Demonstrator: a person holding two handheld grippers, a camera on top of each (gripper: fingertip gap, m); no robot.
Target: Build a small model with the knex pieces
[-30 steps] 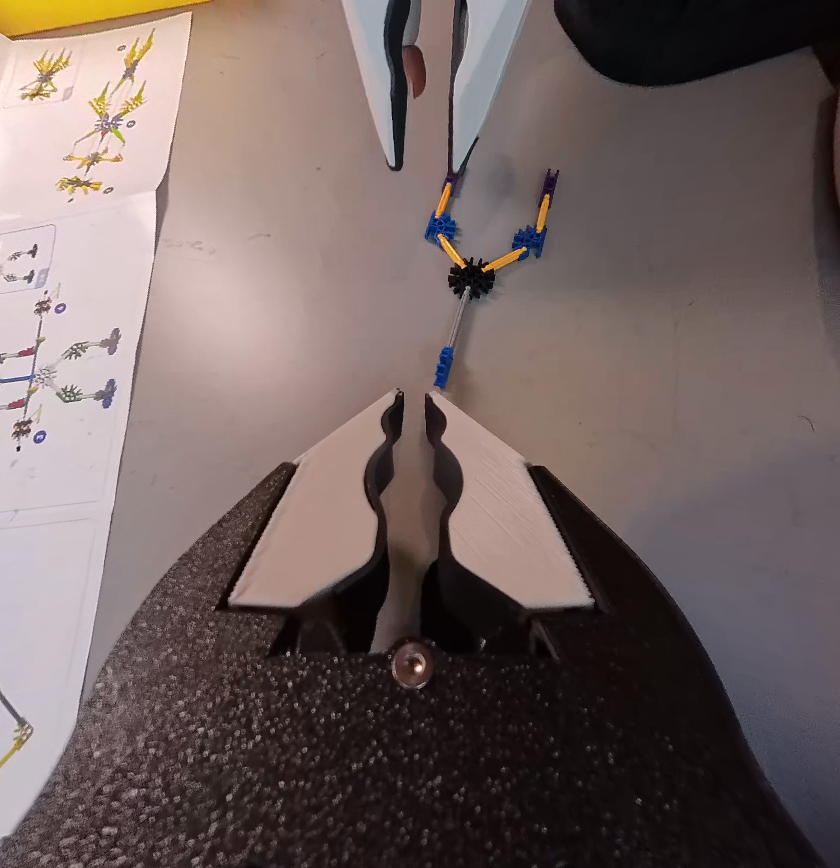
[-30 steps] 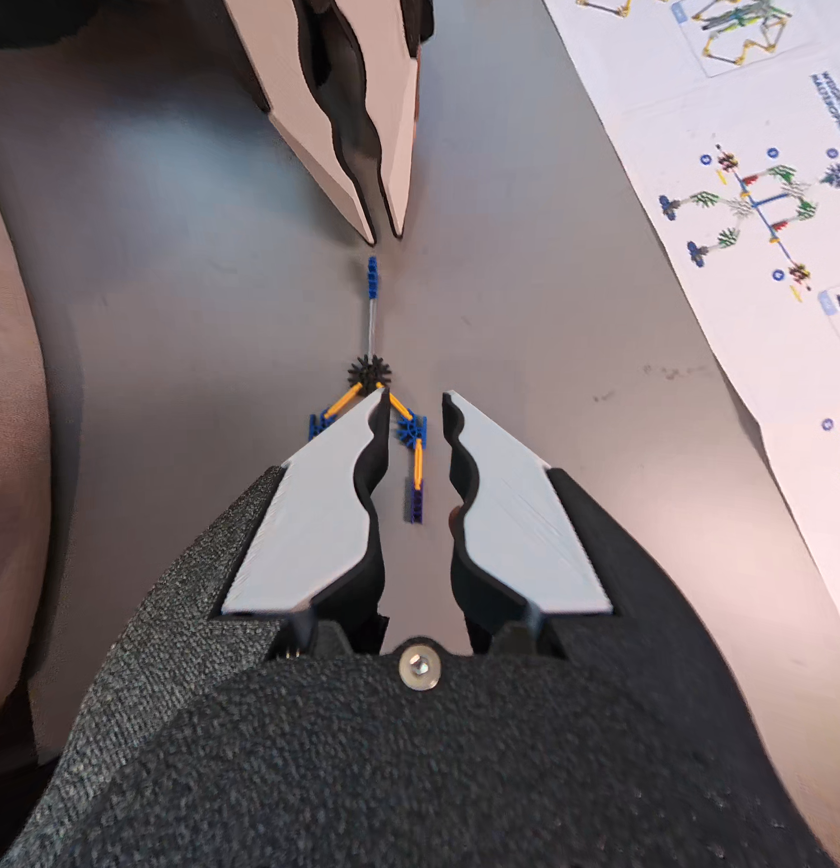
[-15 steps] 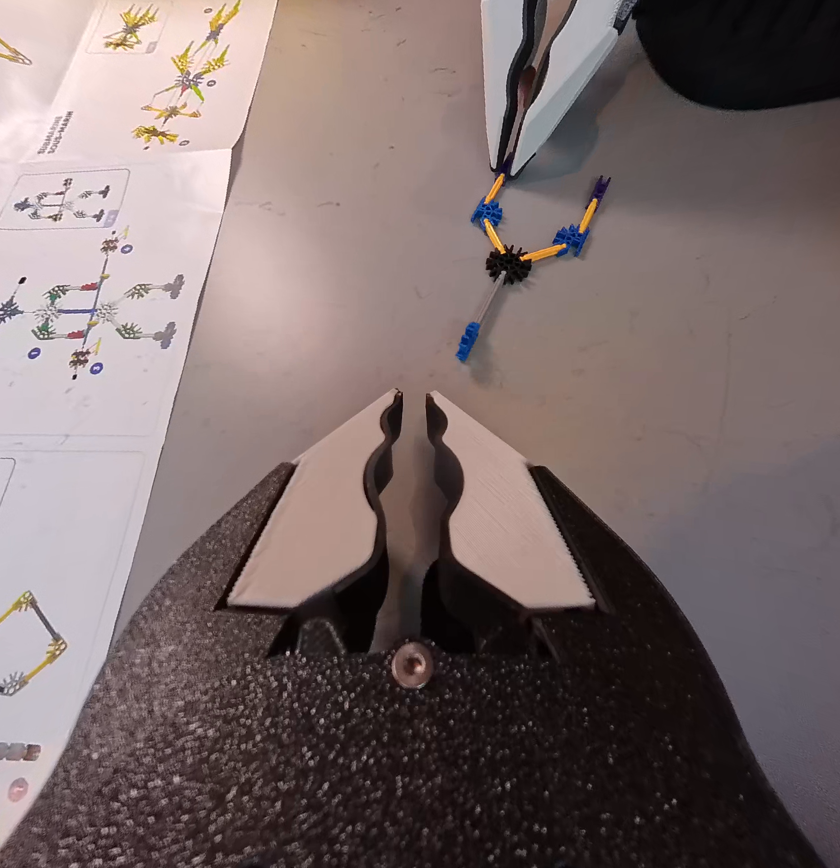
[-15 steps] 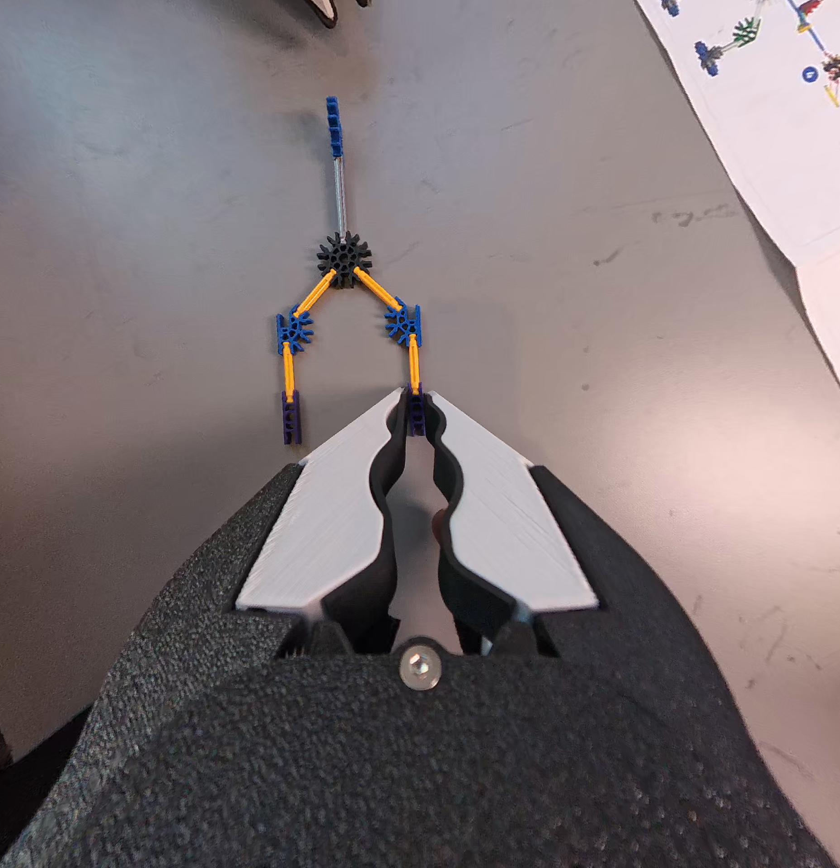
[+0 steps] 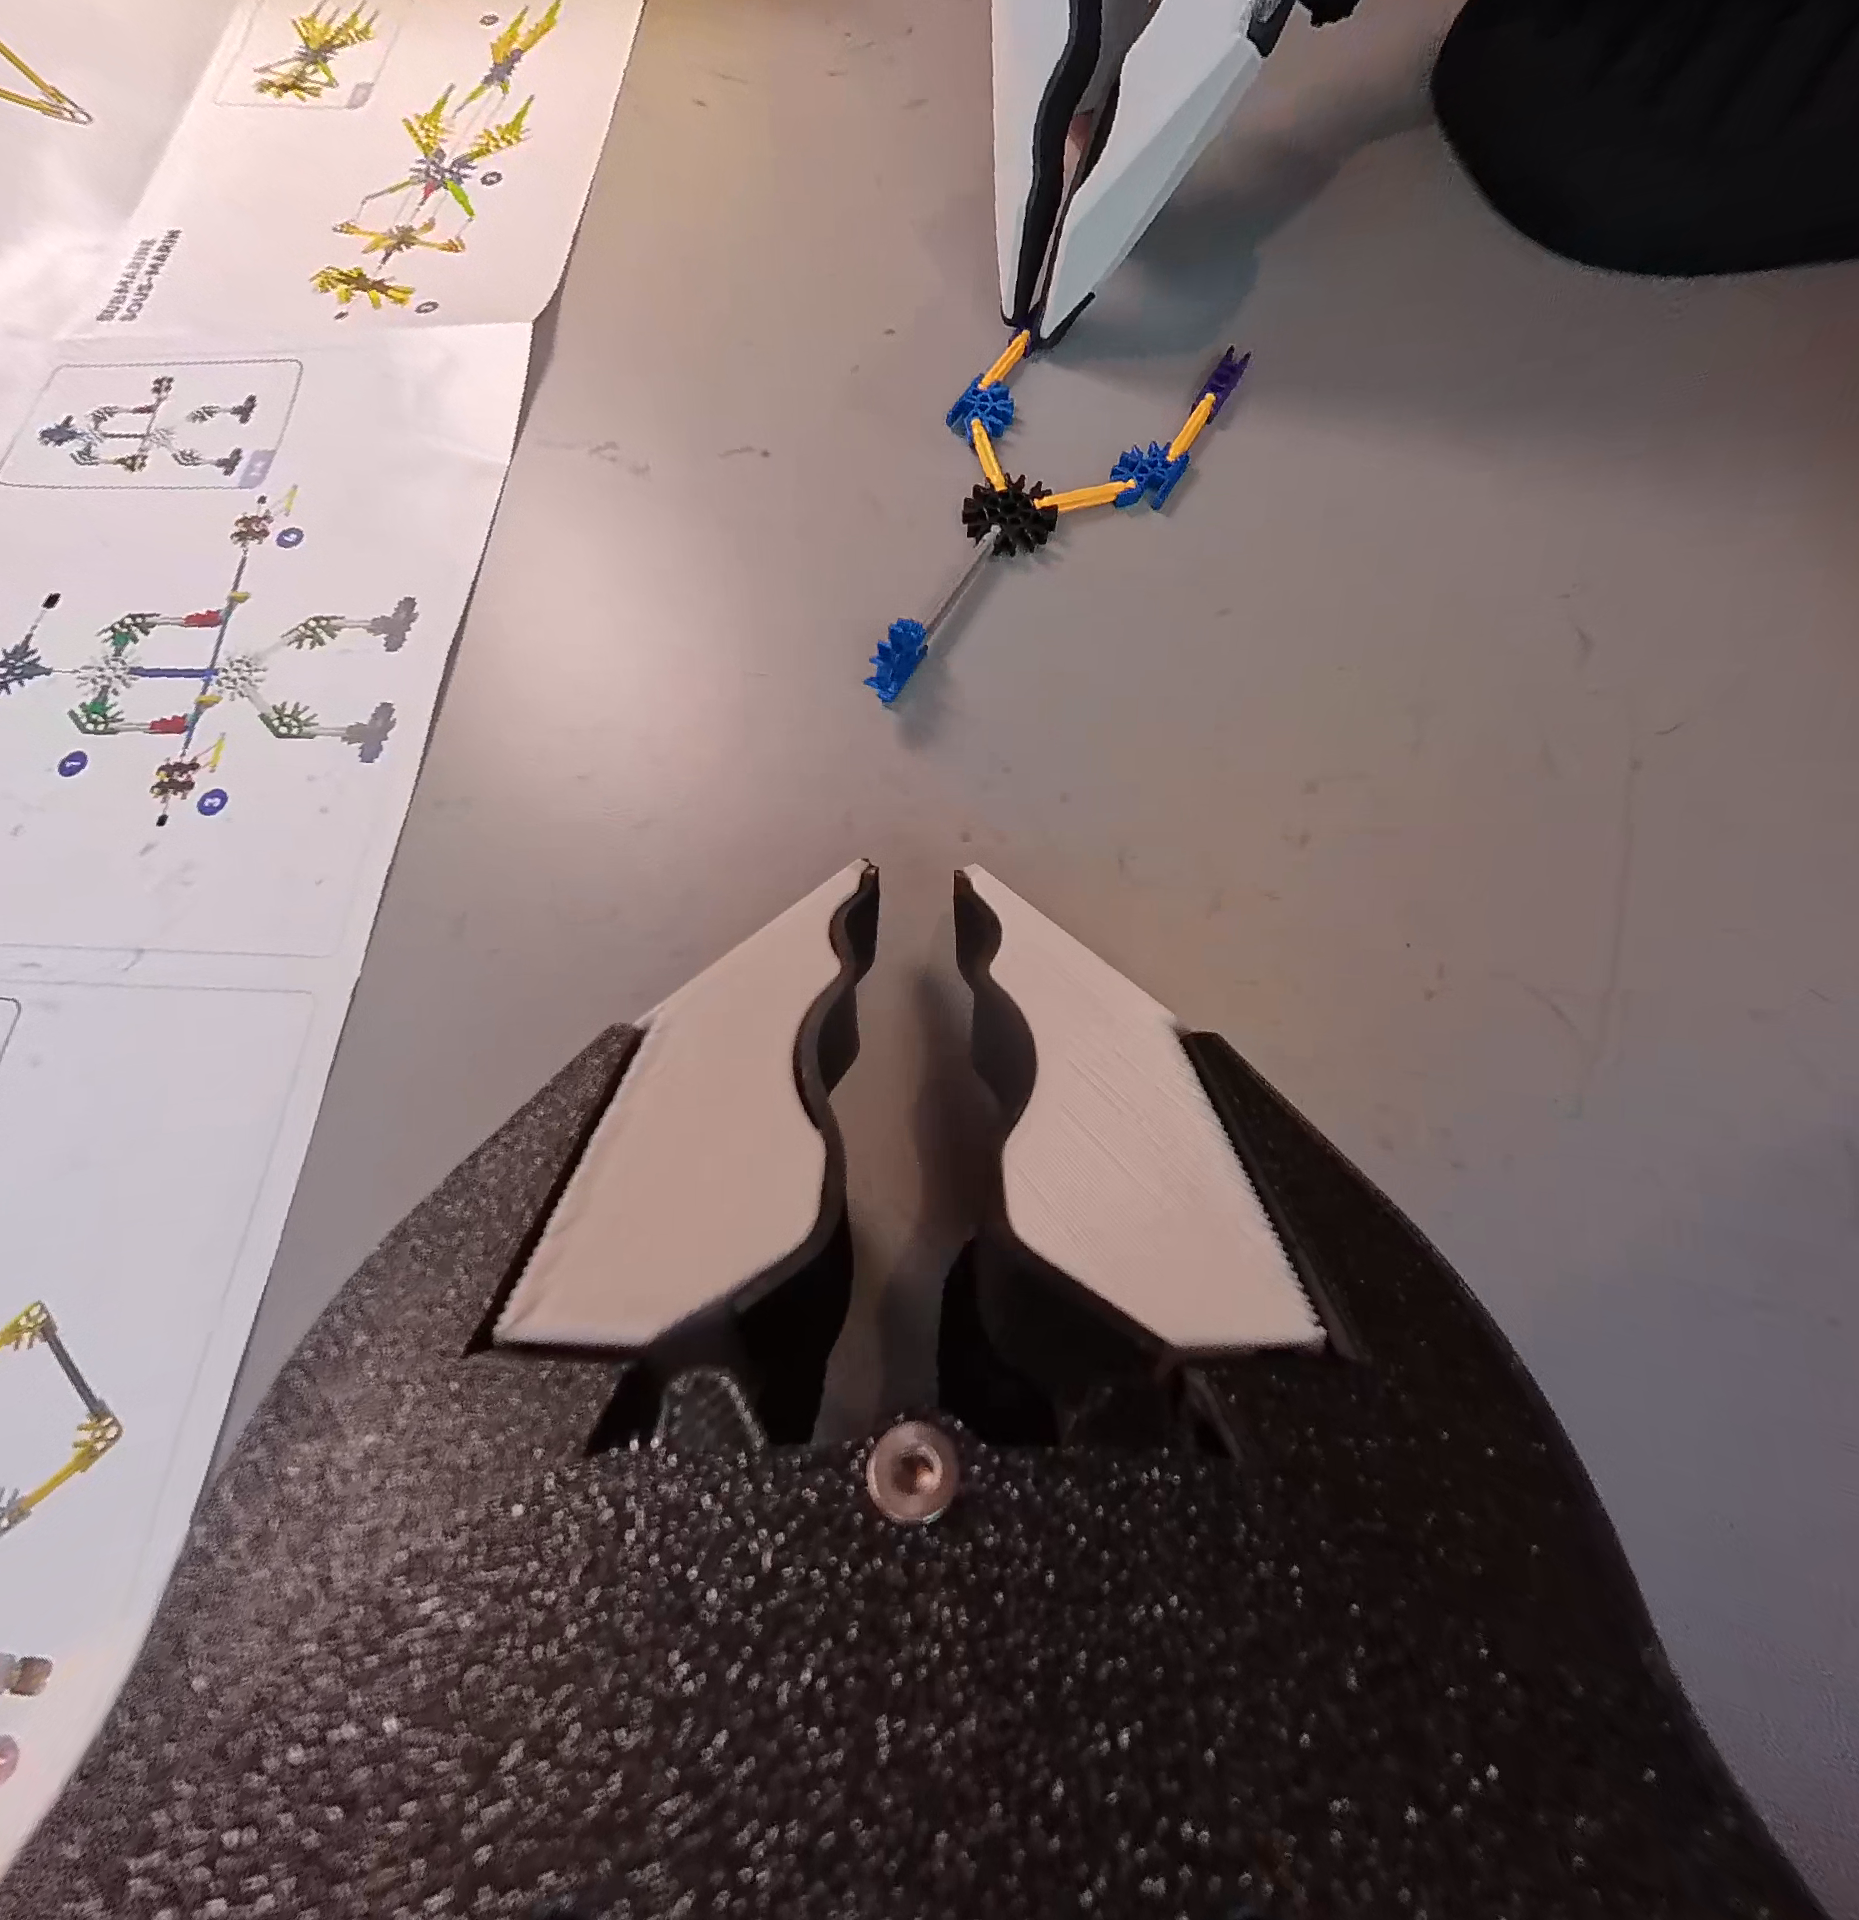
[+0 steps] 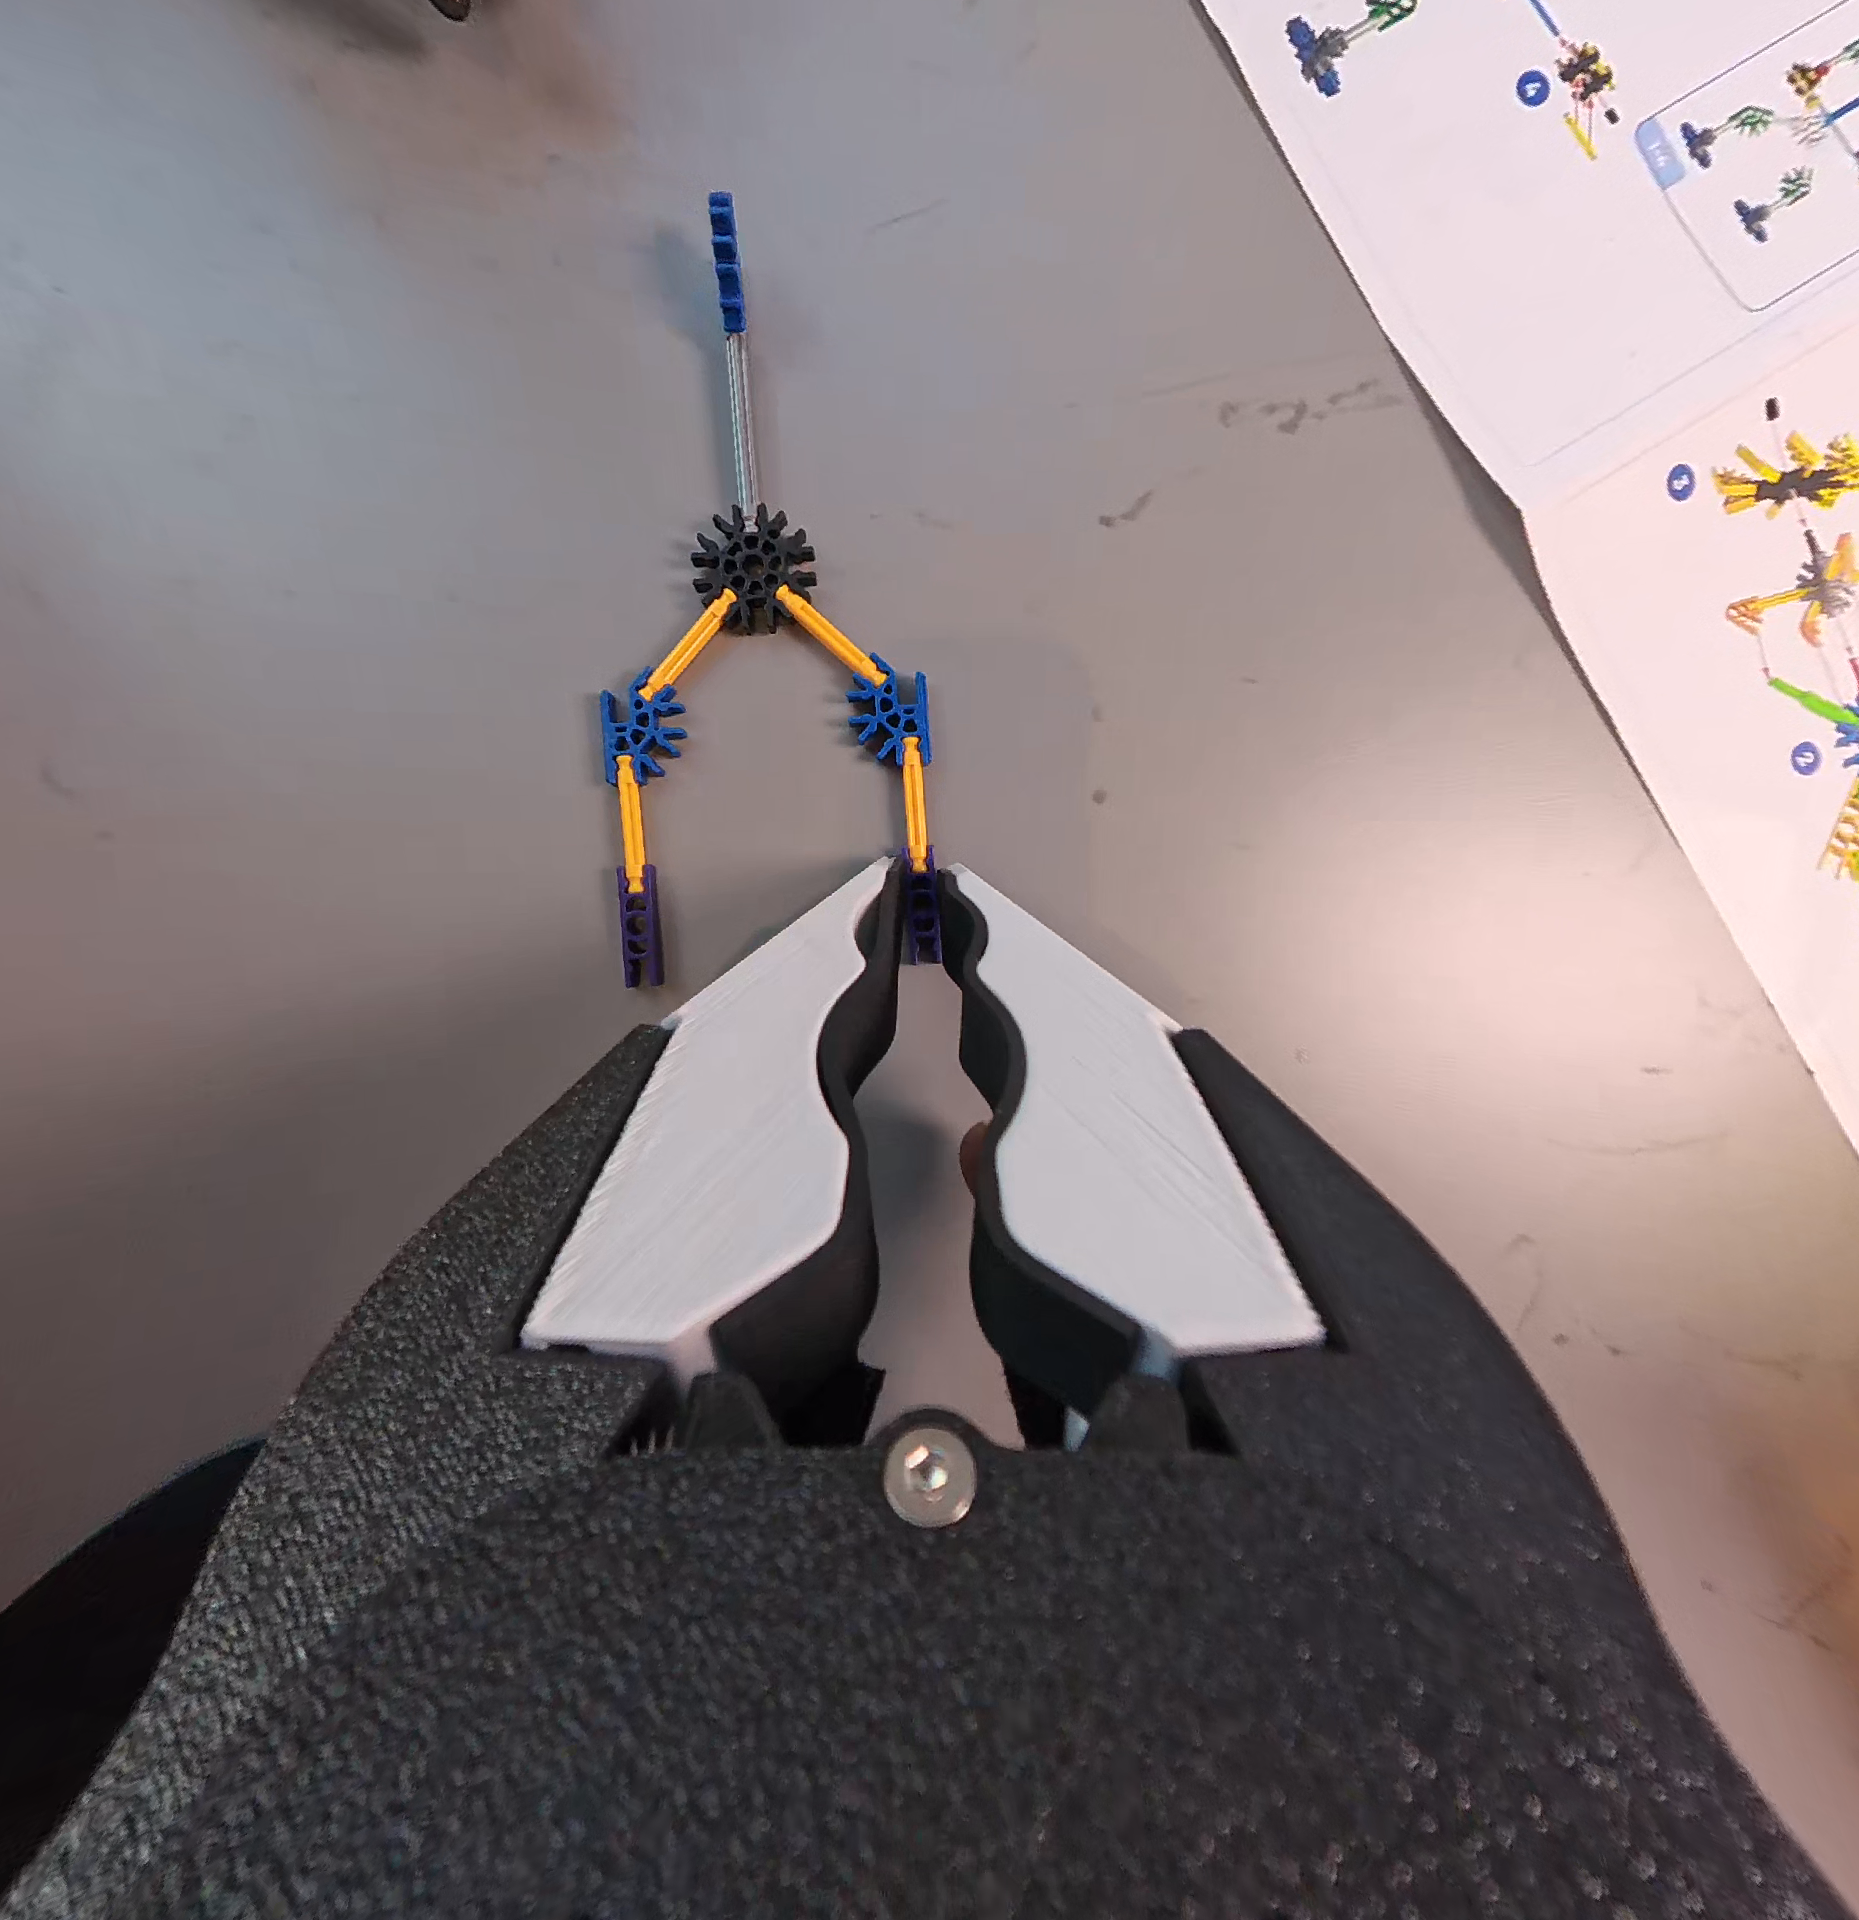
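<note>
Left wrist view: the left gripper hovers above the grey table with its jaws set to a narrow gap and nothing between them. At 12 o'clock from its tips, well apart, lies a small rod-and-connector toy assembly: a black hub connector with a grey rod running toward 7 o'clock to a blue end connector, and two yellow-rod arms with blue connectors. The right gripper enters from 12 o'clock and pinches the end of the left-hand arm. A printed instruction sheet lies flat at 9 to 11 o'clock. A dark object sits at 1 o'clock. Right wrist view: the right gripper is closed to a narrow gap on the purple end connector of the right-hand arm, both fingertips touching it. The black hub connector lies at 11 o'clock, with the grey rod pointing to 12 o'clock. The second purple end connector lies free at 9 o'clock from the tips. The instruction sheet occupies 1 to 3 o'clock.
</note>
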